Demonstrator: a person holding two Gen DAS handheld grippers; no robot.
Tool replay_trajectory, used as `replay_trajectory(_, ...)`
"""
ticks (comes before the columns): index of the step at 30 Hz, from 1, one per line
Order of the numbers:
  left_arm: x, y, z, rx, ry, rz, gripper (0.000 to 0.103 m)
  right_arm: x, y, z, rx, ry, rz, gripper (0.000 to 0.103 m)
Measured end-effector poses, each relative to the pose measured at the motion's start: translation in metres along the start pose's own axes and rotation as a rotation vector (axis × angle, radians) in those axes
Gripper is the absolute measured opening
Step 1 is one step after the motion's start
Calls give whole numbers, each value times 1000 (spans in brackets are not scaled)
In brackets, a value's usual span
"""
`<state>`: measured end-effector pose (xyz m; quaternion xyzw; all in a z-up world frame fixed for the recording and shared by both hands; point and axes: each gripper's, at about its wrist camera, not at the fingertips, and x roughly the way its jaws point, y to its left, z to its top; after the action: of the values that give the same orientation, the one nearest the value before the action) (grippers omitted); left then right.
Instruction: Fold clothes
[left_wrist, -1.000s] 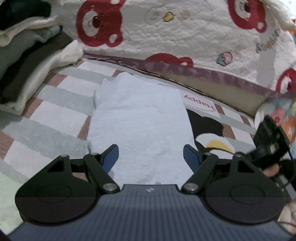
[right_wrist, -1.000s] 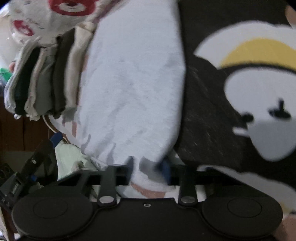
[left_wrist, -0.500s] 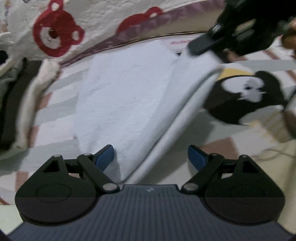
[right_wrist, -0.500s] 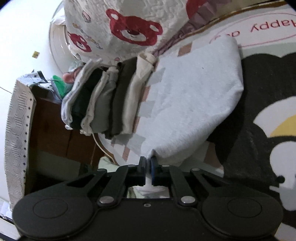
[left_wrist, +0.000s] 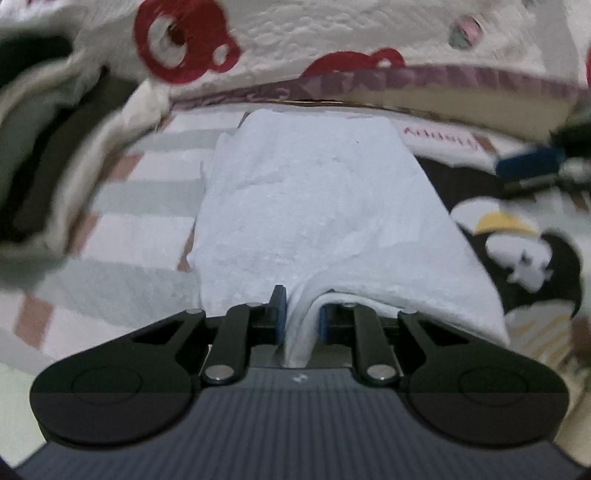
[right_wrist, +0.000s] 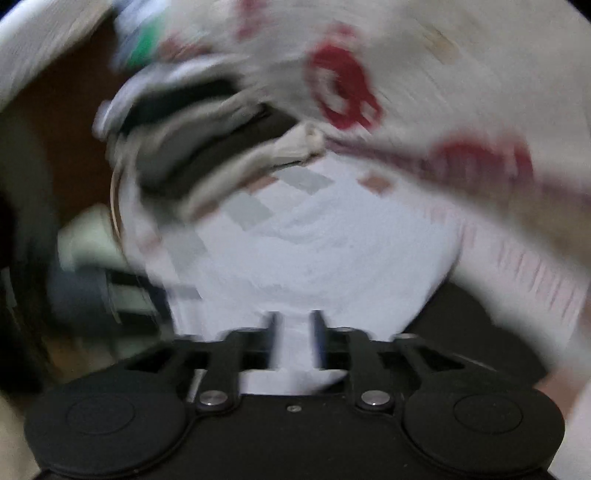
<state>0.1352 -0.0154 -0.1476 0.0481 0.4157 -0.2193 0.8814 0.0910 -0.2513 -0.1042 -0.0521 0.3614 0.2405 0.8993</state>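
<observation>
A pale blue-white garment (left_wrist: 314, 206) lies folded on the rug, in a long shape that runs away from me. My left gripper (left_wrist: 301, 317) is shut on its near edge, with a ridge of cloth pinched between the blue pads (left_wrist: 279, 314). My right gripper (left_wrist: 532, 162) hovers to the right of the garment's far end, apart from it. The right wrist view is heavily blurred. There the right gripper (right_wrist: 295, 328) has its fingers a little apart above the garment (right_wrist: 314, 251), with white showing through the gap.
A stack of folded clothes (left_wrist: 44, 147) sits at the left, also visible as the stack (right_wrist: 192, 136). A bear-print quilt (left_wrist: 332, 44) hangs over the bed edge behind. The rug (left_wrist: 122, 236) has stripes and a penguin picture (left_wrist: 524, 254) on the right.
The right gripper carried one side of the garment across, let go of it and swung off to the right. The left gripper went from open to shut on the near edge.
</observation>
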Motion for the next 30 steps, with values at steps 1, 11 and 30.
replay_trajectory(1, 0, 8, 2, -54, 0, -31, 17, 0, 17, -5, -112, -6, -25, 55)
replay_trajectory(11, 4, 51, -1, -351, 15, -182, 18, 22, 107, -53, -744, 63, -133, 60)
replay_trajectory(30, 6, -4, 6, 274, 51, 89, 62, 22, 55, 0, -389, -76, -160, 8)
